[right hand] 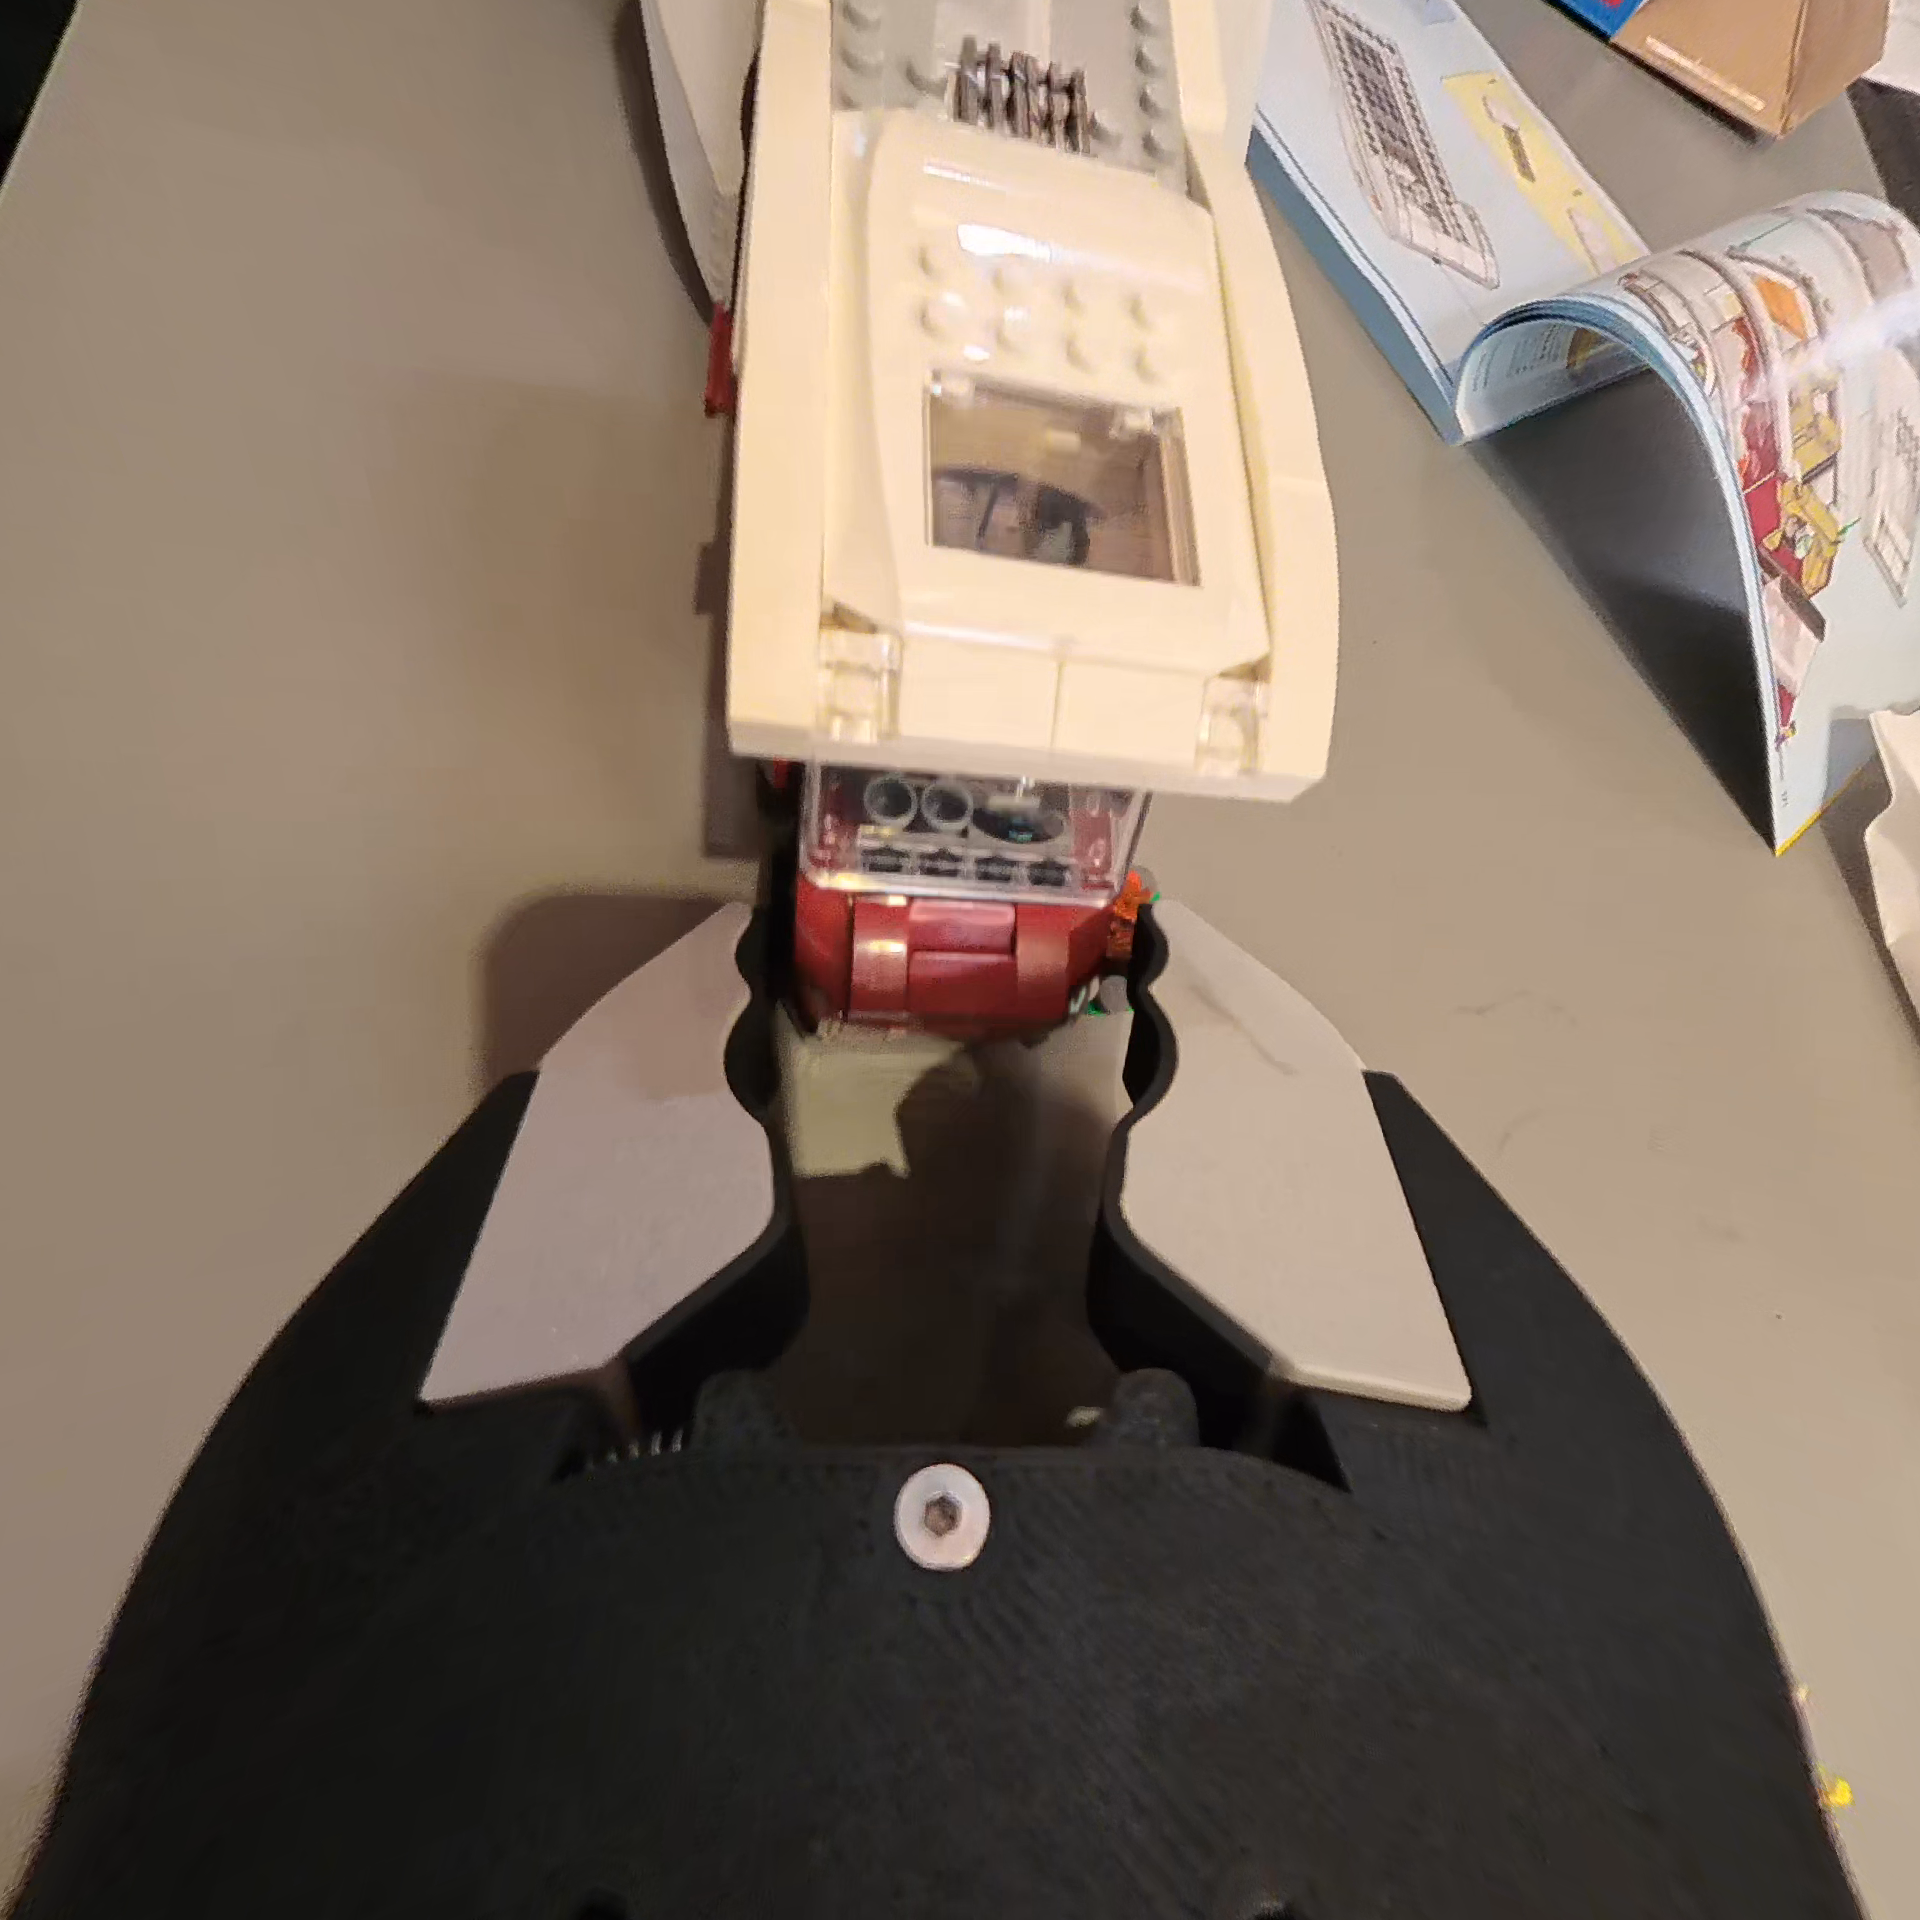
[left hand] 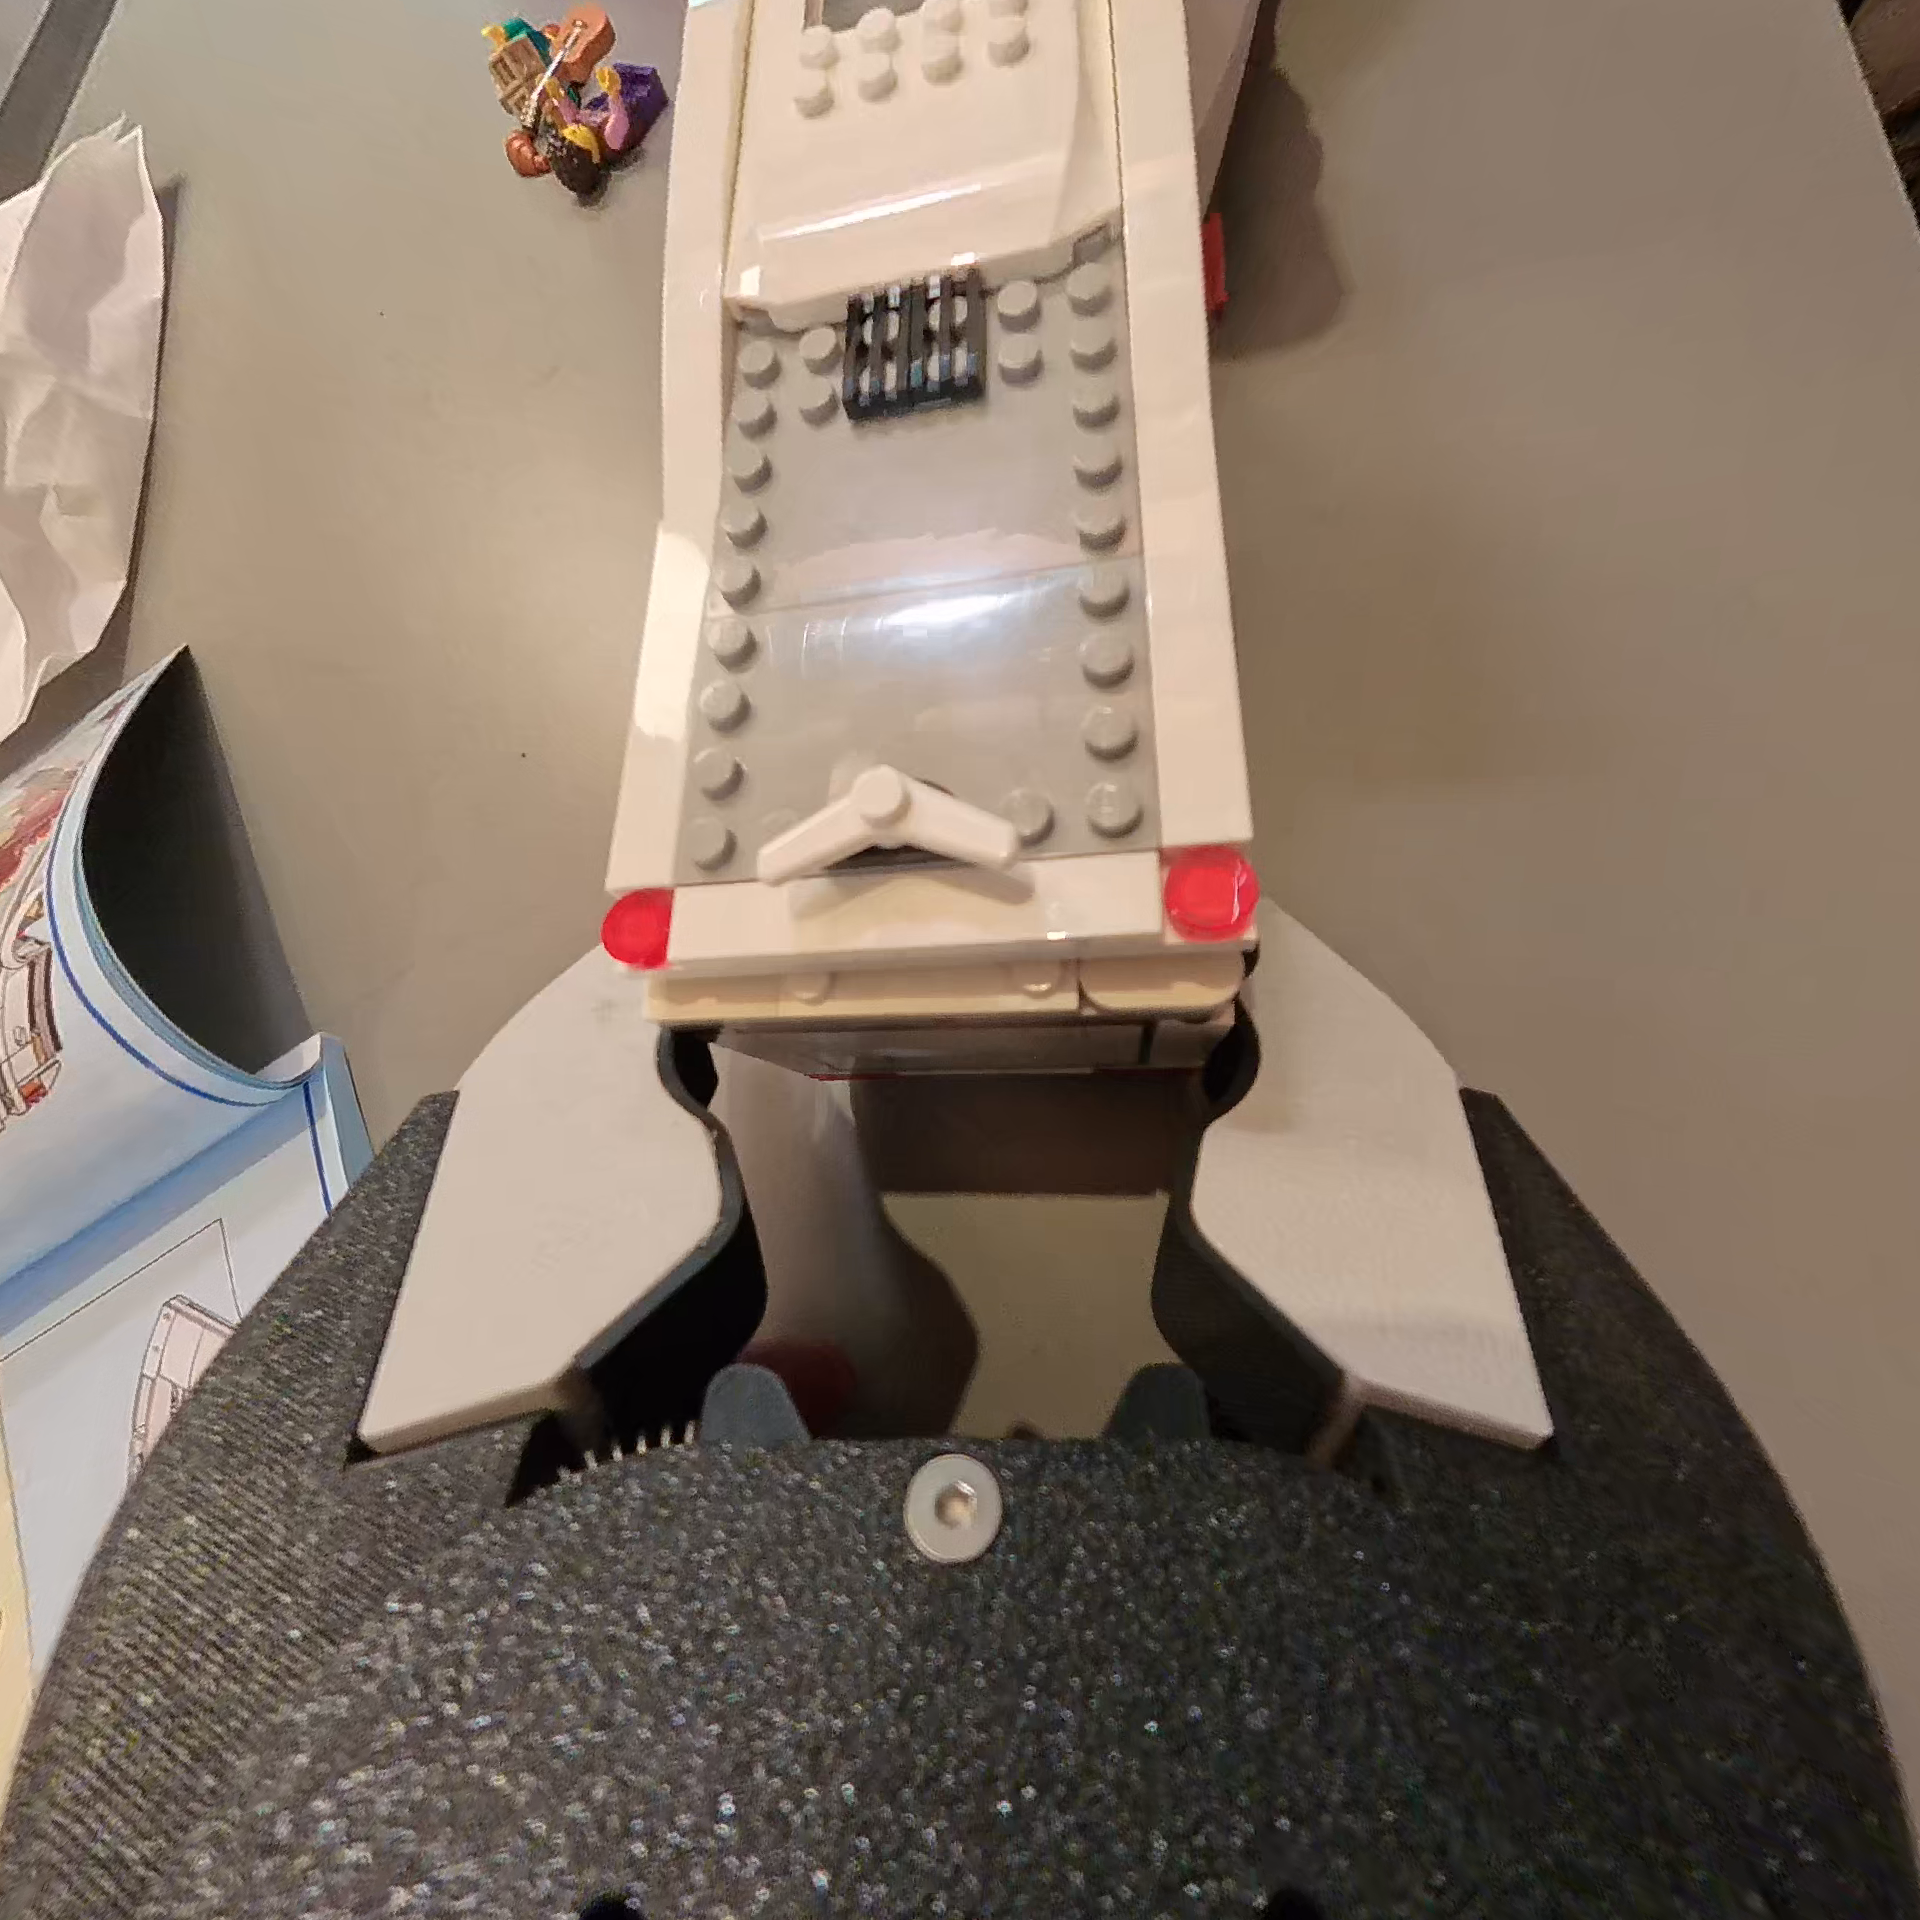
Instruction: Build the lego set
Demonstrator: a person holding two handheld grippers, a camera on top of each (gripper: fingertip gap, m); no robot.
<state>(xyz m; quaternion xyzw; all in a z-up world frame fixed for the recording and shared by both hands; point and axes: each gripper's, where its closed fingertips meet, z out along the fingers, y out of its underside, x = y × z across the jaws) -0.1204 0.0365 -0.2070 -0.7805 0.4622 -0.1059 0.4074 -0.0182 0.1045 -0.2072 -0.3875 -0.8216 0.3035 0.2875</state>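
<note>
Roughly centred on the grey table [left hand: 1558,520]: a white brick-built van [left hand: 935,623], lengthwise between both tools. Left gripper [left hand: 956,1070] spread wide, flanking the van's rear under the roof, not clearly pressing. Right gripper [right hand: 951,987] closed against the van's red nose. Light, rigid, slick plastic; roof and studs likely pop off, so the lower body seems the best hold. Open booklet [right hand: 1558,364] and crumpled paper [left hand: 73,364] lie beside the van.

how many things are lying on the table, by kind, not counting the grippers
brick vehicle: 1
instruction booklet: 1
crumpled white paper: 1
heap of small toy pieces: 1
cardboard box: 1
total: 5
</note>
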